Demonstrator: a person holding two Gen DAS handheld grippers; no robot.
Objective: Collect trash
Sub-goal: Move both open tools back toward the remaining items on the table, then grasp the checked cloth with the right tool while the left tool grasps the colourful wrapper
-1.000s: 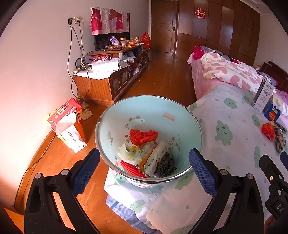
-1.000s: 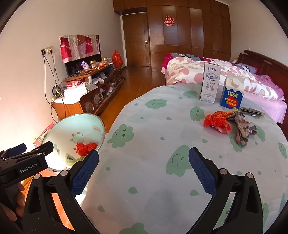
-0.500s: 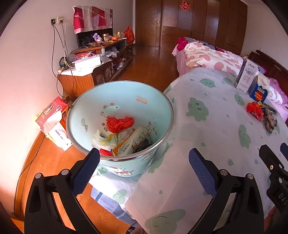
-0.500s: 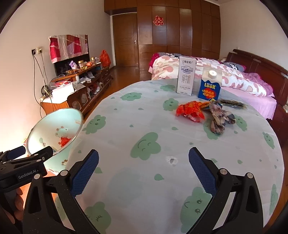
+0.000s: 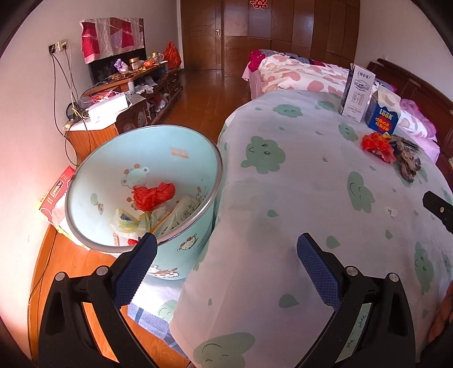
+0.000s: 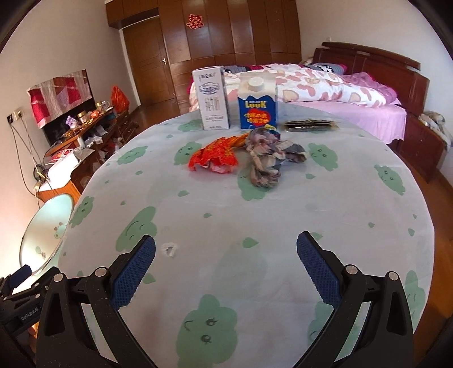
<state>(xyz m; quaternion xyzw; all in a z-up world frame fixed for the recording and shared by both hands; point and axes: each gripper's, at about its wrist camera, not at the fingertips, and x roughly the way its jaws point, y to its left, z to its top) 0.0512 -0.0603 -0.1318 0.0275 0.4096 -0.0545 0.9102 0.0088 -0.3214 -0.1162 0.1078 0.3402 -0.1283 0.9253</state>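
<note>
Left wrist only: bin's (image 5: 195, 246) trash (image 5: 154, 195).

Blue carton (image 6: 257, 109) at the far side of the table: "LOOK" in yellow capitals; the print in its red patch below is too small to read. White carton (image 6: 212, 99) just left of it: Chinese characters, not legible. Left gripper (image 6: 25, 300) body, near left corner: "GenRobot.AI". Wardrobe door, far wall: red double-happiness sign (image 6: 194, 21)
</note>
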